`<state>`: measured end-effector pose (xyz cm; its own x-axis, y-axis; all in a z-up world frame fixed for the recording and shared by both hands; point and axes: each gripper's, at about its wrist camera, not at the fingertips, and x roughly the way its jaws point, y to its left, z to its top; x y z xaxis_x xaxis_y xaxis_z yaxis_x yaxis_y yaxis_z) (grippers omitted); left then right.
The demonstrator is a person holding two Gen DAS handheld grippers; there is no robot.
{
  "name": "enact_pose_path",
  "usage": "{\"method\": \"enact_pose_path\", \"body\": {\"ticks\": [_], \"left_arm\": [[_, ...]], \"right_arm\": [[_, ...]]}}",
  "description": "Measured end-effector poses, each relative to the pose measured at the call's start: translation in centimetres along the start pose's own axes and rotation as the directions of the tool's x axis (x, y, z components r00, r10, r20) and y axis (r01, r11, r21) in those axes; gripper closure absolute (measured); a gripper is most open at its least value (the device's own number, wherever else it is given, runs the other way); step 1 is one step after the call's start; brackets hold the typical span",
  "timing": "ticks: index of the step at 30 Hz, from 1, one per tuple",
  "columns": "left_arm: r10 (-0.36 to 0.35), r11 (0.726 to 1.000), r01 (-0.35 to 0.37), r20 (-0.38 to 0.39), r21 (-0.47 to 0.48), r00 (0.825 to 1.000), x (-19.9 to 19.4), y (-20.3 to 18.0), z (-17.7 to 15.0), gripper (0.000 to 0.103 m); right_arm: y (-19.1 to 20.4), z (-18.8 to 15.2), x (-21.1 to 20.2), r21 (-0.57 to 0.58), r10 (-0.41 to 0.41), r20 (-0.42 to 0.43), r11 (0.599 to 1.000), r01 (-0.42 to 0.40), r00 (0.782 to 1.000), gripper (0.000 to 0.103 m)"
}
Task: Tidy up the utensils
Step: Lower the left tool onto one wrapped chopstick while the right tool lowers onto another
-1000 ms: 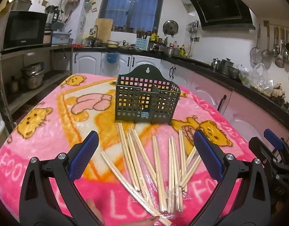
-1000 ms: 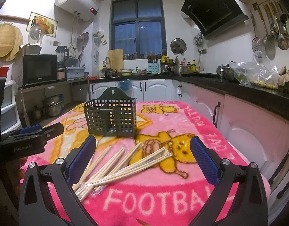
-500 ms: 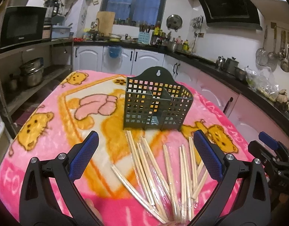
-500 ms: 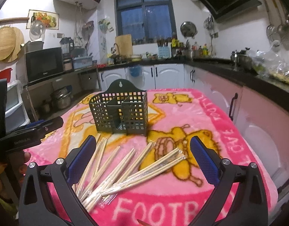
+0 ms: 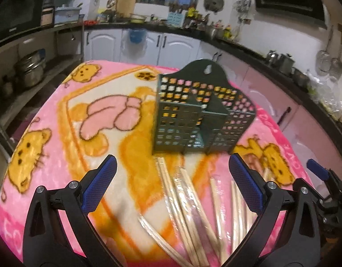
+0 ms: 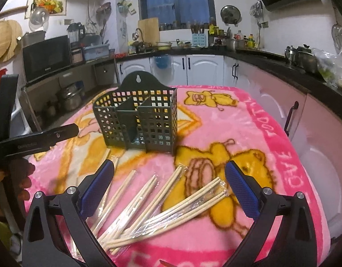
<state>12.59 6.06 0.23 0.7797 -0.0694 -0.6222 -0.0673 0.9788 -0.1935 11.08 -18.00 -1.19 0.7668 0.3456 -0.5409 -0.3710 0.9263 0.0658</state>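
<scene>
A dark green perforated utensil holder (image 5: 199, 115) with dividers stands upright on the pink blanket; it also shows in the right wrist view (image 6: 137, 122). Several pairs of wooden chopsticks in clear wrappers (image 5: 188, 207) lie fanned out in front of it, also in the right wrist view (image 6: 162, 204). My left gripper (image 5: 171, 180) is open and empty above the chopsticks. My right gripper (image 6: 168, 184) is open and empty above the chopsticks. The right gripper shows at the right edge of the left wrist view (image 5: 322, 191), and the left gripper at the left edge of the right wrist view (image 6: 37, 142).
The pink cartoon blanket (image 6: 271, 133) covers the table. Kitchen counters with white cabinets (image 6: 199, 69) run behind and to the right. A shelf with a microwave (image 6: 46, 57) and pots stands at the left.
Both grippers have risen and tilted down toward the table. The holder and chopsticks now look closer and are seen more from above. Nothing was grasped.
</scene>
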Motion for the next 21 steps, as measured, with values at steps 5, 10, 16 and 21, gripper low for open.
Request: {"method": "enact_pose_path", "body": {"ticks": [5, 10, 16, 21], "left_arm": [[-0.008, 1.000, 0.006, -0.076, -0.026, 0.997, 2.5, 0.8, 0.3, 0.027], [-0.019, 0.999, 0.013, -0.153, -0.040, 0.988, 4.8, 1.3, 0.6, 0.043], [-0.047, 0.997, 0.033, -0.215, -0.067, 0.976, 6.7, 2.1, 0.7, 0.057], [-0.069, 0.991, 0.037, -0.261, -0.127, 0.963, 8.5, 3.1, 0.9, 0.068]], "right_arm": [[-0.9, -0.3, 3.1, 0.023, 0.032, -0.109, 0.999, -0.030, 0.994, 0.024], [-1.9, -0.5, 5.8, 0.082, 0.085, -0.206, 0.994, -0.069, 0.975, 0.045], [-2.3, -0.5, 8.5, 0.125, 0.133, -0.283, 0.987, -0.101, 0.950, 0.062], [-2.8, -0.5, 10.3, 0.171, 0.156, -0.338, 0.980, -0.103, 0.928, 0.069]]}}
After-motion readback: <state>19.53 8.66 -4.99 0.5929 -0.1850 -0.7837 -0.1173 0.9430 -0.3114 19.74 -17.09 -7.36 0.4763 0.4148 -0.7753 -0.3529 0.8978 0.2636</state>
